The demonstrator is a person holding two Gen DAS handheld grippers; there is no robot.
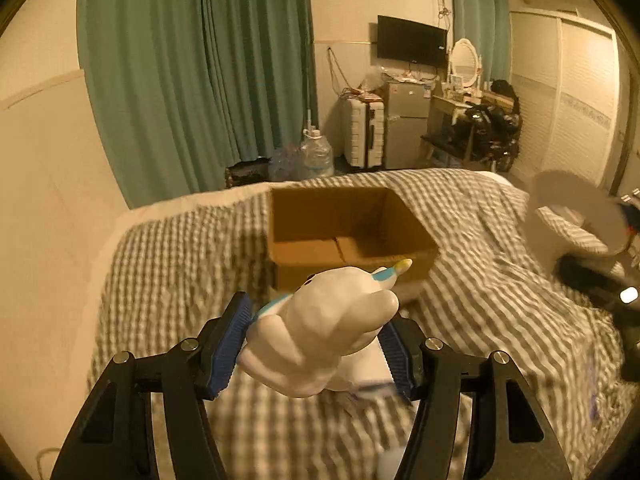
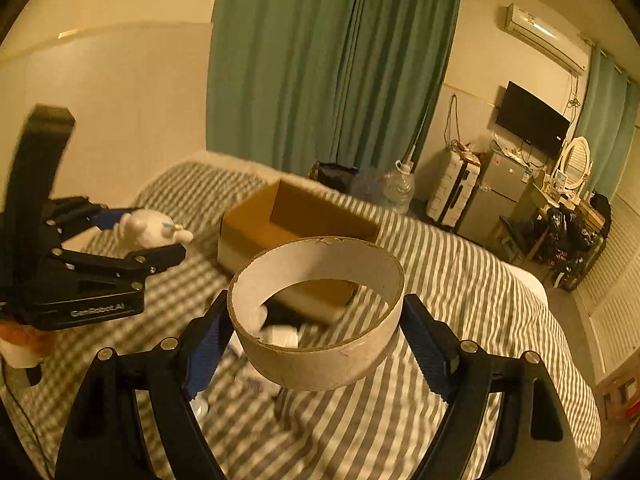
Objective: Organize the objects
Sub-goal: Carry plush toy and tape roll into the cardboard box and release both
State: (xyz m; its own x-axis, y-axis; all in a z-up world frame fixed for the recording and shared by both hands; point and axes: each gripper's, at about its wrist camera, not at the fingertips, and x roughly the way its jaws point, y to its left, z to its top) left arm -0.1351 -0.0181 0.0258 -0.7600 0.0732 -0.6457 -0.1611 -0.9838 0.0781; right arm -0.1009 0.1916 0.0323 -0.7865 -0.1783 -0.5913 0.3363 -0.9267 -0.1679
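My left gripper (image 1: 316, 340) is shut on a white unicorn toy (image 1: 324, 328) with a blue and yellow horn, held above the striped bed in front of an open, empty-looking cardboard box (image 1: 348, 236). My right gripper (image 2: 316, 340) is shut on a wide cardboard ring (image 2: 316, 316), held above the bed near the box (image 2: 296, 232). In the right wrist view the left gripper (image 2: 160, 236) with the toy (image 2: 148, 228) is at the left. In the left wrist view the ring (image 1: 576, 216) shows blurred at the right.
The bed (image 1: 500, 280) has a grey-white striped cover. Small white items (image 2: 276, 336) lie on it below the ring. Beyond the bed stand green curtains (image 1: 192, 72), a water jug (image 1: 316, 156), a suitcase (image 1: 364, 132), a small fridge (image 1: 404, 124) and a cluttered desk (image 1: 480, 120).
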